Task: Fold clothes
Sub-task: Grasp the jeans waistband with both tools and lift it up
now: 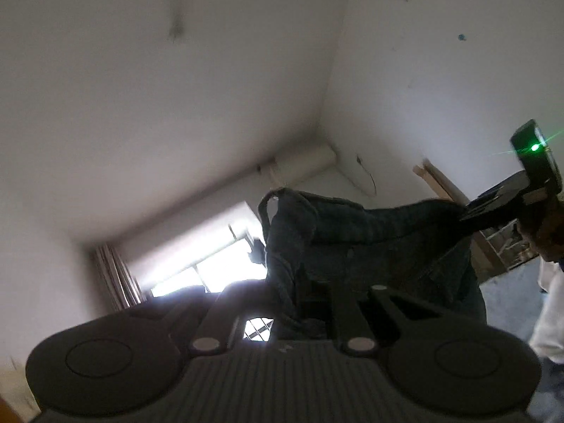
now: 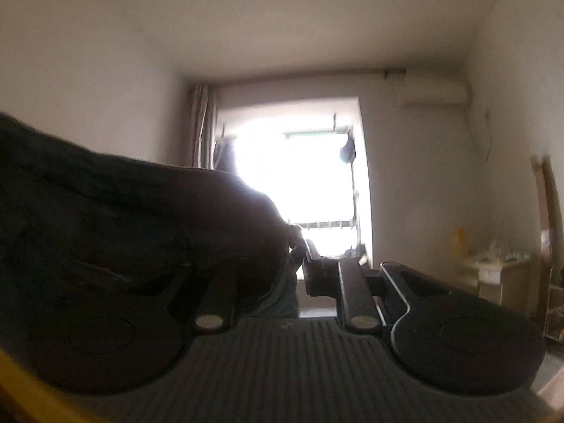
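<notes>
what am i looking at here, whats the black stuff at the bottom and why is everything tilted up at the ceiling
These are two fisheye cameras, one on each handheld pair of tongs a person is using to fold clothes. The black shapes at the bottom are the tongs themselves. Both are raised, so you see ceiling, walls and a bright window. No table shows. The left tongs grip a dark blue-green crumpled fabric garment; the right tongs, visible in the left view, clamp its other edge. In the right view the garment drapes on the left.
</notes>
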{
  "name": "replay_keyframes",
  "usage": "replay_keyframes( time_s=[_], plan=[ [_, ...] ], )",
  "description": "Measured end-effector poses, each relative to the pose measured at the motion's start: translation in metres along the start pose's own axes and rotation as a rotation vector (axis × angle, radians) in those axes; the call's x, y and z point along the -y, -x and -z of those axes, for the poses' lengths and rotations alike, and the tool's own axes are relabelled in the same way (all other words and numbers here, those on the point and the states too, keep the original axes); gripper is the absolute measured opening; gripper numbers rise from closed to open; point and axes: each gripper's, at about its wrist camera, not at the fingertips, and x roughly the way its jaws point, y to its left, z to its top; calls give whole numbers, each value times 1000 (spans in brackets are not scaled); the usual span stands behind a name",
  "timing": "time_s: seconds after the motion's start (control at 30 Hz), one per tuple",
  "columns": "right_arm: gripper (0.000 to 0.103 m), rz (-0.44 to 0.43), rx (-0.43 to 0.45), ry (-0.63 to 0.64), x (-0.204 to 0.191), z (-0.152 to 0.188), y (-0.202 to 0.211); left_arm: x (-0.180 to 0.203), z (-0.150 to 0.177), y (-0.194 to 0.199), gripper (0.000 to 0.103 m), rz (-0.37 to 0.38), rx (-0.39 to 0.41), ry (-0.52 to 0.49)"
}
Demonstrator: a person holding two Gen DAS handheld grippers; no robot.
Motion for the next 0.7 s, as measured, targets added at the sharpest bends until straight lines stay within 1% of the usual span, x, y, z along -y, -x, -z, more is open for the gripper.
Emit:
replay_keyframes(
  time_s=[0.1,0.17,0.23,0.3,0.33,0.43,0.5,0.53,0.6,0.7],
  plan=[
    [15,43,65,11,3,-53,3,-14,-60,0,9,-23,65,-29],
    [15,77,128,29,4,-97,8,-23,-96,2,9,-49,120,-4],
    [15,106,203,31,8,-143,15,-35,-128,5,9,-57,180,59],
    [15,144,264,20,9,-181,22,-40,-151,4,9,-80,220,59],
    [16,164,280,19,8,-200,24,-42,-162,3,9,-93,238,52],
    [16,209,284,26,2,-253,20,-56,-188,-6,9,-122,251,79],
    [16,249,294,55,-6,-283,14,-72,-201,-12,9,-137,255,139],
    [16,278,318,83,-13,-295,13,-80,-207,-15,9,-145,256,173],
    [16,318,368,95,-23,-318,11,-93,-215,-20,10,-175,258,201],
    [16,308,405,67,-31,-344,8,-106,-216,-24,10,-224,257,203]
  ],
)
